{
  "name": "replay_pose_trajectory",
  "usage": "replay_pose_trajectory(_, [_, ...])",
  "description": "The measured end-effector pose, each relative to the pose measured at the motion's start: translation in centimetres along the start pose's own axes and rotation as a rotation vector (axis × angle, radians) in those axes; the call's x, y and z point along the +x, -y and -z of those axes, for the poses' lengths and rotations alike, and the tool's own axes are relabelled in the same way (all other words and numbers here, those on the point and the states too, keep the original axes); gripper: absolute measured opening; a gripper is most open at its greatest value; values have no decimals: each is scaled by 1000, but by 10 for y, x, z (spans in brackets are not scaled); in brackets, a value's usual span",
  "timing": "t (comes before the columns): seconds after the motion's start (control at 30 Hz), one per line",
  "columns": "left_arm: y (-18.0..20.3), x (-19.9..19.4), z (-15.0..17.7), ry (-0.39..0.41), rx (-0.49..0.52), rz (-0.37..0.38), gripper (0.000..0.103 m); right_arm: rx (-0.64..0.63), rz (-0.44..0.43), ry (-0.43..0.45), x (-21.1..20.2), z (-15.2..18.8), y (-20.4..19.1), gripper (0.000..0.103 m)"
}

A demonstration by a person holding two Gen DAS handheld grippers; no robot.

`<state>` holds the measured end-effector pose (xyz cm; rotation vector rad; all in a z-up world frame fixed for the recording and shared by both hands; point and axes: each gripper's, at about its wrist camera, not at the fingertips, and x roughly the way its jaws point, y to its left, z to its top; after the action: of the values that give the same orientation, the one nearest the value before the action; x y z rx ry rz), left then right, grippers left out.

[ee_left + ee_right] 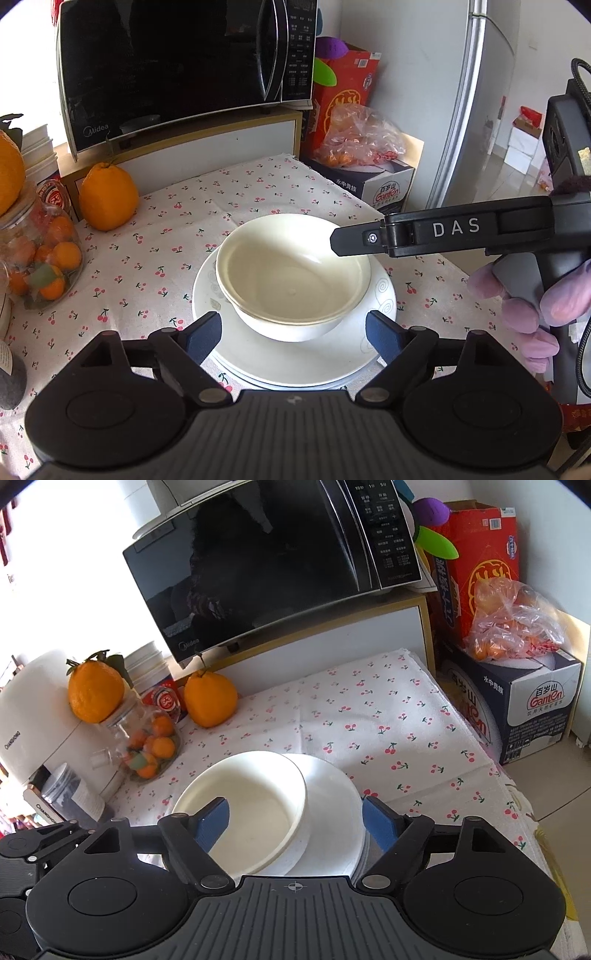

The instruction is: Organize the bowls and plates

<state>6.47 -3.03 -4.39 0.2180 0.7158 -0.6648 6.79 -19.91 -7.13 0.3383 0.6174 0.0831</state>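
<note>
Bowls [291,280] nested on plates [295,354], mid-table; microwave [177,70] behind; jar [40,254] left.

- Table under a white cloth printed with small red cherries [295,184], creased across the middle.
- Stack of round white ceramic plates [314,365] directly on the cloth, near the front edge.
- Large orange citrus fruit with a stem [209,698] at the back, just before the microwave's stand.
- Clear glass jar of small oranges [153,746] at the left, another big orange balanced on its lid.
- White appliance marked Changhong [33,731] at the far left.
</note>
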Motion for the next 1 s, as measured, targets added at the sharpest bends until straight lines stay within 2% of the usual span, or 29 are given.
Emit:
replay_pose_trajectory(0.3, [12,-14,-4,5,-53,-105,95,-51,79,-9,-24,-3,-4,86])
replay_pose_trajectory(0.43, [12,-24,-3,2,-119,-154,98,-88,122,-29,-33,-1,-7,86])
replay_pose_trajectory(0.73, [13,-39,5,-57,-254,-284,103,-106,215,-100,-55,5,-7,87])
replay_pose_trajectory(0.8, [12,-42,7,-73,-288,-312,103,-94,229,-117,-60,7,-6,91])
replay_pose_trajectory(1.0, [17,-47,10,-126,-353,-382,103,-104,284,-130,-74,11,-17,95])
